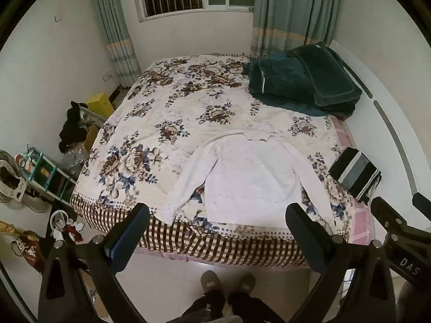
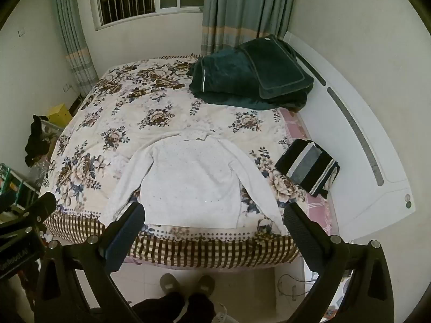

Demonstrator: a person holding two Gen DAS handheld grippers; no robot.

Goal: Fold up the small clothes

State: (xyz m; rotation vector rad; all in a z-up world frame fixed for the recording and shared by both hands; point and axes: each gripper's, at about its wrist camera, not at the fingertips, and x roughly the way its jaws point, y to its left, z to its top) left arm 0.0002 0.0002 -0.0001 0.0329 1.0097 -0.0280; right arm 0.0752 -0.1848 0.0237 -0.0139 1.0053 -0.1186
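Getting ready to fold. White top [image 1: 253, 180] lying flat at the bed's [image 1: 188, 242] near edge, sleeves spread out, collar pointing away. Striped cloth [image 1: 355, 172] sitting folded at the right edge. Left hand-held gripper [image 1: 216, 220] and right hand-held gripper [image 2: 214, 219] both hanging above the near edge, fingers wide apart, holding nothing. Next, probably reaching down and pinching a sleeve to fold inward.

Open bedspread [image 1: 172, 102] lies left of and beyond the white sweater [image 1: 250, 177], free for passage; the striped folded garment [image 1: 355, 172] blocks the right edge, the dark green bedding pile [image 1: 301, 80] the far right corner (floor clutter left of bed).
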